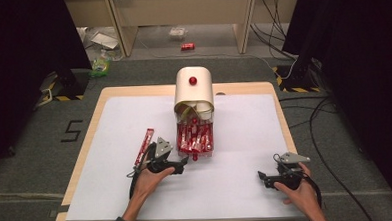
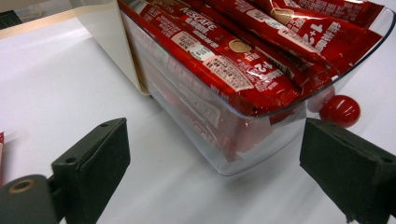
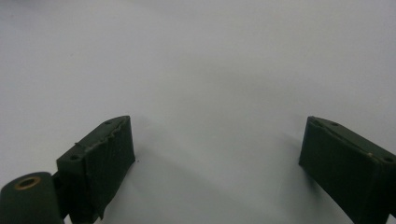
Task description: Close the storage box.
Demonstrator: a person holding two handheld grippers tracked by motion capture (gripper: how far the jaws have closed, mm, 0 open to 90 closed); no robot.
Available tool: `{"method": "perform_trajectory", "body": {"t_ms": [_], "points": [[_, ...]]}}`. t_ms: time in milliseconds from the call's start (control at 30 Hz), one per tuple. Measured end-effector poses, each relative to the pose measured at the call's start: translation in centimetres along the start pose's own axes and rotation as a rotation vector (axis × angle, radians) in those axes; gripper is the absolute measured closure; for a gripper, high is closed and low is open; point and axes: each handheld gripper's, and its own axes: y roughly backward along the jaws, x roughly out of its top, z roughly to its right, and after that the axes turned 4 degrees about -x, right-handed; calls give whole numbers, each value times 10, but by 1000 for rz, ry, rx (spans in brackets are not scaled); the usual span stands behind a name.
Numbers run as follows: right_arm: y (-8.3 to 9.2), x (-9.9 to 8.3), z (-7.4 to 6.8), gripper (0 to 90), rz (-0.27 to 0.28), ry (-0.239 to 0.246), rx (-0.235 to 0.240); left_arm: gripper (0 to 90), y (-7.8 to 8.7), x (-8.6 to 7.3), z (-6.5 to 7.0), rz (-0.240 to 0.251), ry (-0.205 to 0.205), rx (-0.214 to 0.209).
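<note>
I have the left gripper (image 2: pixel 212 172) spread wide and empty, its jaws straddling the near corner of the clear tray (image 2: pixel 243 154) of red coffee sticks (image 2: pixel 233 60), which sits at the middle of the white table (image 1: pixel 110 144) against a cream dispenser (image 1: pixel 193 90). The sticks run lengthwise away from me, towards the dispenser. My right gripper (image 3: pixel 215 172), also wide open and holding nothing, sits well off to the right, so the left is plainly nearer. One stick (image 1: pixel 146 141) lies loose just left of it.

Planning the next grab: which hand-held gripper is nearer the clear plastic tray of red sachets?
Left. The left hand-held gripper sits right at the clear plastic tray of red sachets; the right hand-held gripper rests far off, toward the table's right edge.
</note>
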Motion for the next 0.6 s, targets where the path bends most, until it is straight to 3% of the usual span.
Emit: {"method": "perform_trajectory", "body": {"t_ms": [367, 600], "points": [[0, 0, 0, 103, -1, 0, 0, 106, -3, 10, -4, 6, -5, 10], [0, 0, 0, 103, 0, 0, -1, 104, -7, 12, -8, 8, 17, 16]]}}
